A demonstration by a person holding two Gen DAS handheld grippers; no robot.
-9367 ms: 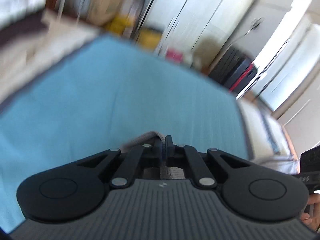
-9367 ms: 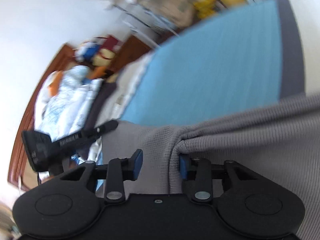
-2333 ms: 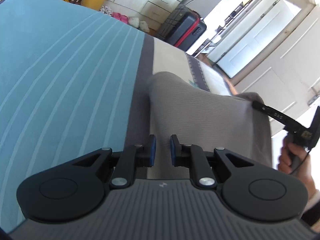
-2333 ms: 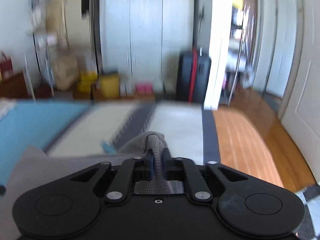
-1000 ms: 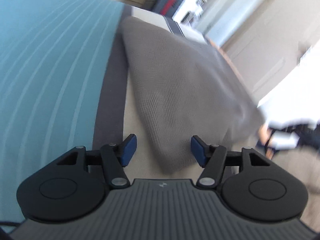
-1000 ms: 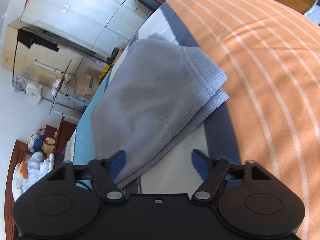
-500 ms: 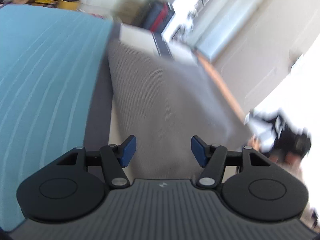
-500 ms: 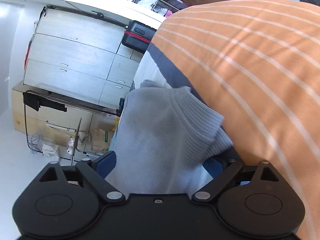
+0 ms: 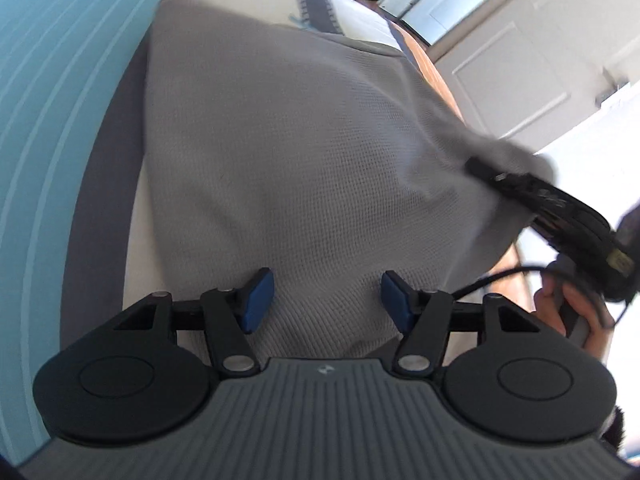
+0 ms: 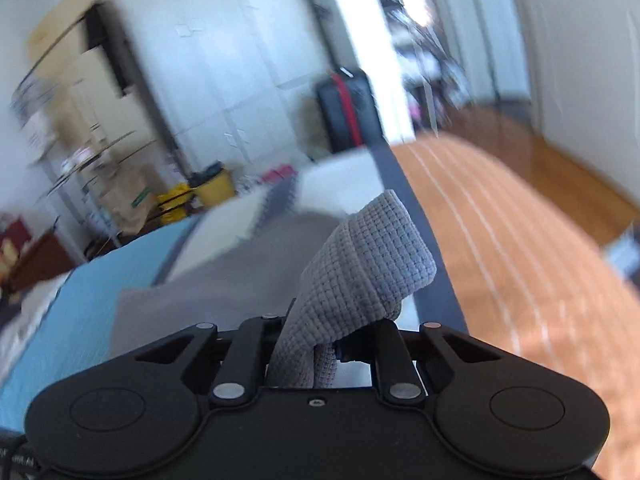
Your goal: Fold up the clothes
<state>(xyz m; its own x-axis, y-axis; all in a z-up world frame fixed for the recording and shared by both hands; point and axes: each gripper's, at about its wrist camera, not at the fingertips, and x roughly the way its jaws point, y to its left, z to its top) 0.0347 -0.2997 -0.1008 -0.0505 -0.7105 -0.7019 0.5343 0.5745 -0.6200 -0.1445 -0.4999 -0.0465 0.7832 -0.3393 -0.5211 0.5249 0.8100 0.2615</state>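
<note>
One grey sweater (image 9: 304, 152): right tongs (image 10: 320, 344) closing on its corner, left tongs (image 9: 324, 300) open above it.

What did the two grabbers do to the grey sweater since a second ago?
The right gripper, open beside the grey sweater a second ago, is now closing on a bunched corner of it and lifting it. The left gripper stayed open, now with cloth lying between its fingers, unpinched. The sweater is still on the striped bed cover.
</note>
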